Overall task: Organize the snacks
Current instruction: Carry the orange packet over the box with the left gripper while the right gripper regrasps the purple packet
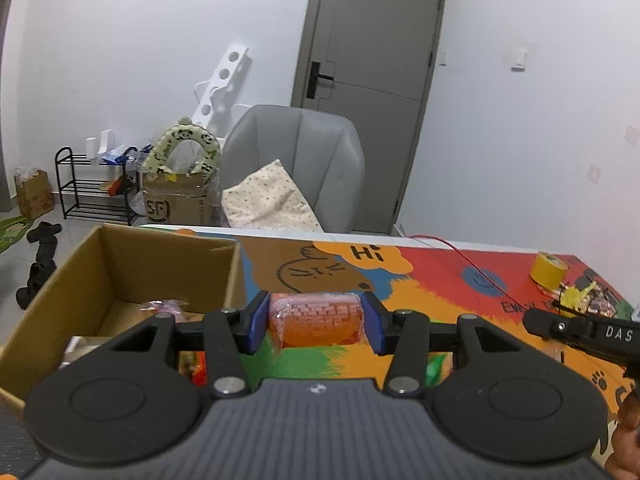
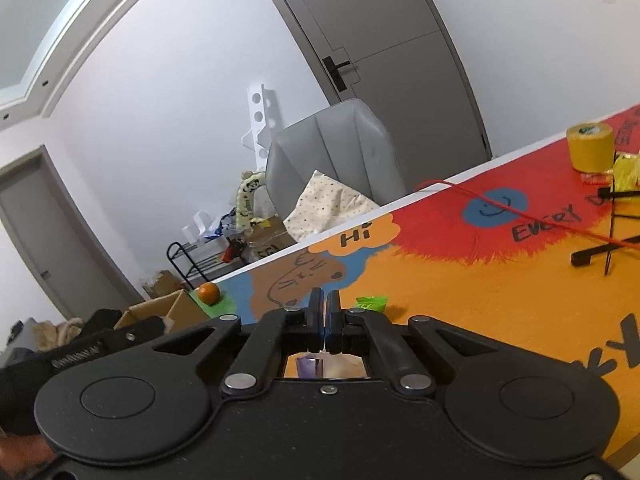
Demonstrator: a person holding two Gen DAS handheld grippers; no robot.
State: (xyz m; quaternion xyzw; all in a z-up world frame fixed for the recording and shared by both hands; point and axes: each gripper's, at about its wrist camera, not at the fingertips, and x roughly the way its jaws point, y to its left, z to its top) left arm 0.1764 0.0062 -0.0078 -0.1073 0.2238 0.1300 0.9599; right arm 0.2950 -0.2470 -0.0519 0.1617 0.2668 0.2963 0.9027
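In the left wrist view my left gripper (image 1: 316, 322) is shut on an orange snack packet (image 1: 316, 316), its blue pads pressing both ends, above the colourful table mat (image 1: 440, 300). Just left of it stands an open cardboard box (image 1: 120, 264) with a pinkish wrapped snack (image 1: 164, 306) on its floor. My right gripper (image 2: 325, 312) has its jaws together, with a thin pale wrapper edge pinched between them. A purple snack wrapper (image 2: 310, 364) hangs under the fingers. That gripper's tip (image 1: 580, 328) also shows at the right.
A tangerine (image 2: 208, 293) and a green packet (image 2: 371, 303) lie on the mat ahead of the right gripper. A yellow tape roll (image 2: 591, 147), a red wire (image 2: 520, 208) and a black wire stand (image 2: 608, 240) occupy the far right. A grey chair (image 1: 296, 164) stands behind the table.
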